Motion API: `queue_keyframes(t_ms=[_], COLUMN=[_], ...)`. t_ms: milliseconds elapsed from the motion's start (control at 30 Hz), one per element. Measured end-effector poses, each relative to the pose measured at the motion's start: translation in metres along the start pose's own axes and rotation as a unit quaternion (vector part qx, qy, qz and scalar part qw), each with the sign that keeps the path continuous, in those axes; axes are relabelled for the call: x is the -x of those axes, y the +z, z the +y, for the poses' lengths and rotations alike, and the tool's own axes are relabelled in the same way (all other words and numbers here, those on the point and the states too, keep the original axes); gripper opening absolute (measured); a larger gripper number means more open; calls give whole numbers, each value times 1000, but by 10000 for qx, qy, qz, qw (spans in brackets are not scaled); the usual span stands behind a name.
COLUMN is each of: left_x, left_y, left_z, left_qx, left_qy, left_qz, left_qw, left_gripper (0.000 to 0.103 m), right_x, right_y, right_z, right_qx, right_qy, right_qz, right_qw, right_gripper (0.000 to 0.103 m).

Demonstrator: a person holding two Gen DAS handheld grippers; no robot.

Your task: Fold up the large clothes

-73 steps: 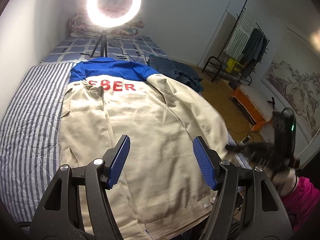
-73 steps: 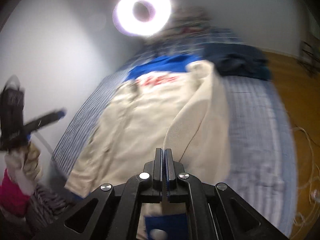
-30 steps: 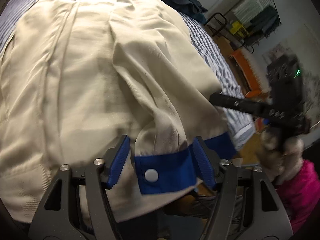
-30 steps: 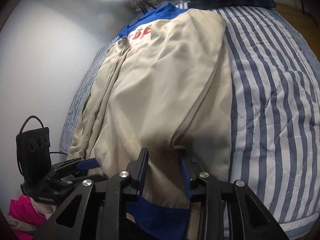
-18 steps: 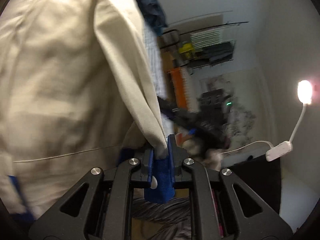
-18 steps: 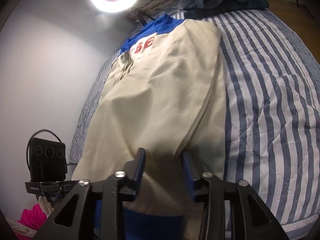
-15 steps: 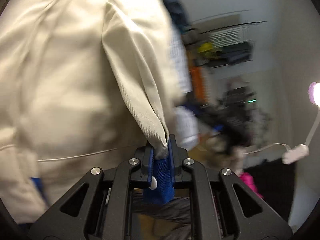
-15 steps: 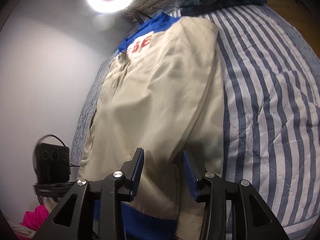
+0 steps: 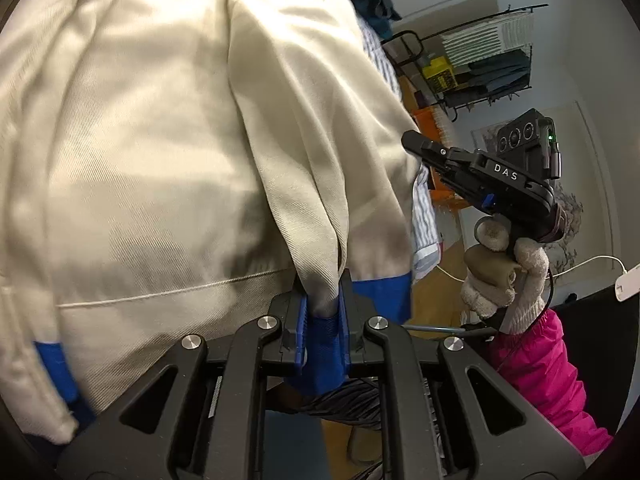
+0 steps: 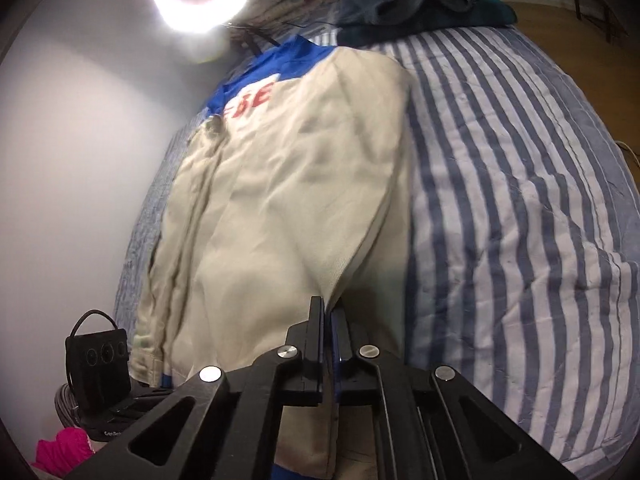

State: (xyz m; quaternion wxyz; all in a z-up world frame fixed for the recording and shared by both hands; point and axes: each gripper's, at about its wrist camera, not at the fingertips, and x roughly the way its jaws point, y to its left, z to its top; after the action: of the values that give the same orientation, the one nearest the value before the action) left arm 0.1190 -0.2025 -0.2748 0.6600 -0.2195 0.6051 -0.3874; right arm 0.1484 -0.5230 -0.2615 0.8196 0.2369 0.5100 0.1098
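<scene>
Left gripper [image 9: 322, 312] clamped on cream jacket [image 9: 160, 140] blue cuff; right gripper [image 9: 416, 145] at jacket's edge.

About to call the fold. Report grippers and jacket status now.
Left gripper shut on jacket cuff. Right gripper shut on jacket fabric near hem. Jacket lying on striped bed. Dark clothes pile beyond the collar, off the jacket.
</scene>
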Motion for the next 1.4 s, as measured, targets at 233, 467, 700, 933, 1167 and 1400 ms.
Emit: queue_keyframes(t_ms=[233, 467, 700, 933, 1167, 1400], left_x=[-4, -17, -21, -22, -4, -22], left_y=[9, 14, 13, 12, 0, -1], left_z=[-4, -4, -8, -6, -3, -12], left_qx=[53, 1, -39, -31, 152, 190], left_qy=[-85, -52, -109, -27, -120, -830], left_qz=[49, 74, 77, 173, 75, 226], left_qw=[9999, 10000, 9999, 9998, 9998, 9961], left_gripper=[11, 11, 11, 18, 33, 8], right_x=[0, -24, -8, -14, 38, 23], right_y=[6, 38, 59, 46, -22, -69], right_z=[-38, -48, -7, -21, -12, -4], right_qx=[-935, -1151, 67, -67, -200, 121], right_qy=[902, 998, -645, -697, 105, -89], right_qz=[-130, -106, -560, -34, 237, 734], right_qw=[9914, 9883, 9963, 9975, 9995, 9972], right_gripper=[45, 32, 0, 34, 34, 3])
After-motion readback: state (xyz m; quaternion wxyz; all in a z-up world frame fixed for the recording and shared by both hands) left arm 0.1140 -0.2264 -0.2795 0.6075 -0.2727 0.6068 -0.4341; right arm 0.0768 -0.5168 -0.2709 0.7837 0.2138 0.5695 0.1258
